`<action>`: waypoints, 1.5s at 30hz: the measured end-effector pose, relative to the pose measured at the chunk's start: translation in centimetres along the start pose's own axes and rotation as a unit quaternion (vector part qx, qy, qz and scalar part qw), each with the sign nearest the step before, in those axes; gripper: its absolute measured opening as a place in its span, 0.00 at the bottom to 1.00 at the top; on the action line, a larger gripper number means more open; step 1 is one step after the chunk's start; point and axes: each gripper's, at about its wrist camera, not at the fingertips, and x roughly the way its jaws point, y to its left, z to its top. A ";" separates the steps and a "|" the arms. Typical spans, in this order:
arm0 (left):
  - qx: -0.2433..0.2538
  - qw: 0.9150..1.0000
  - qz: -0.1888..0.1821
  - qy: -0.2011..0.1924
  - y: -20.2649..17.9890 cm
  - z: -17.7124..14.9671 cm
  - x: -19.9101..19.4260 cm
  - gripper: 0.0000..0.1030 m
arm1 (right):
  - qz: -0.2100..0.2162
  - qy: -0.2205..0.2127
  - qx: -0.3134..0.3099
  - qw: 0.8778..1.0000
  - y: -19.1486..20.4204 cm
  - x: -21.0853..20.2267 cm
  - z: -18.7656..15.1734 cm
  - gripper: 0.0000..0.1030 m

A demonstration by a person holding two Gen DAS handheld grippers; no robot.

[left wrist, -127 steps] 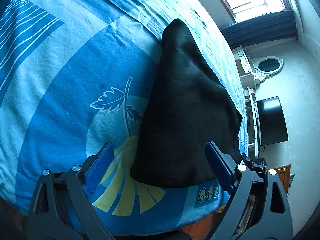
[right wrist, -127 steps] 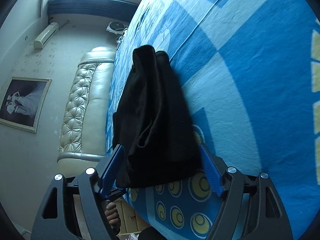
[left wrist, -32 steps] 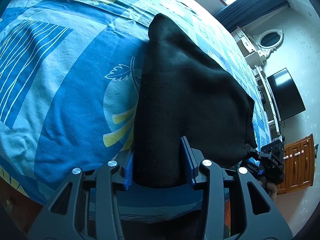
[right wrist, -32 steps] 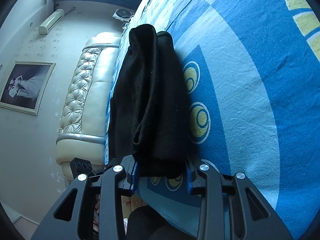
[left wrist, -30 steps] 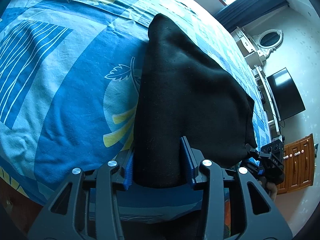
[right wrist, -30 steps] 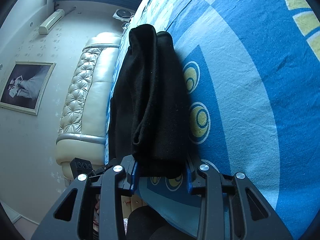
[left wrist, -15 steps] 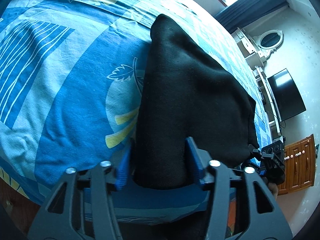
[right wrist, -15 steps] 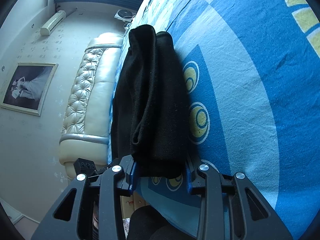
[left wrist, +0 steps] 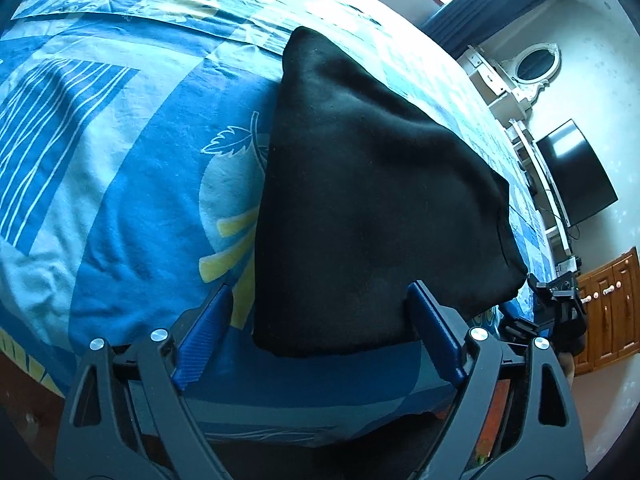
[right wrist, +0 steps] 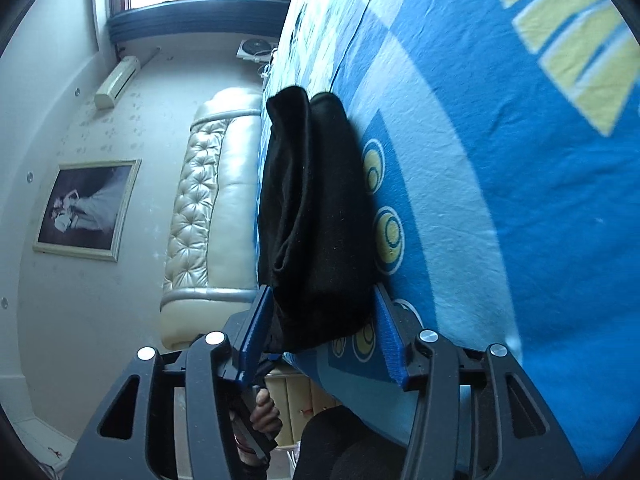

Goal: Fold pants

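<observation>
The black pants (left wrist: 360, 200) lie folded into a thick stack on the blue patterned bedsheet (left wrist: 120, 168), near the bed's front edge. My left gripper (left wrist: 320, 336) is open, its blue pads spread on either side of the stack's near left corner, not touching it. In the right wrist view the pants (right wrist: 316, 216) show their layered edge. My right gripper (right wrist: 324, 332) is open too, its pads standing just off the stack's near end.
A cream tufted headboard (right wrist: 208, 208) stands beyond the pants in the right view, with a framed picture (right wrist: 86, 208) on the wall. A television (left wrist: 576, 176), a white dresser with an oval mirror (left wrist: 532, 66) and a wooden cabinet (left wrist: 604, 308) stand past the bed.
Both grippers were shut on the near end of the folded pants. Both have opened and let go; the left jaws spread wide. The stack rests on the bed.
</observation>
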 end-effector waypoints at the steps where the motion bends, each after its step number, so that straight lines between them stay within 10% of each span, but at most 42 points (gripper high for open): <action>1: -0.003 1.000 0.003 -0.001 0.0 -0.1 -0.2 0.86 | -0.002 -0.003 0.001 1.000 0.1 -0.2 -0.1 0.54; 16: 0.047 0.991 0.107 -0.072 -2.7 -2.4 -4.7 0.87 | -0.163 -0.031 -0.091 0.982 3.8 -0.7 -2.2 0.79; 26: 0.052 0.985 0.132 -0.095 -3.8 -3.9 -6.5 0.88 | -0.293 -0.056 -0.186 0.936 6.4 0.4 -4.8 0.79; 45: 0.116 0.968 0.174 -0.141 -7.2 -6.9 -7.8 0.92 | -0.394 -0.143 -0.327 0.847 11.5 2.4 -10.4 0.80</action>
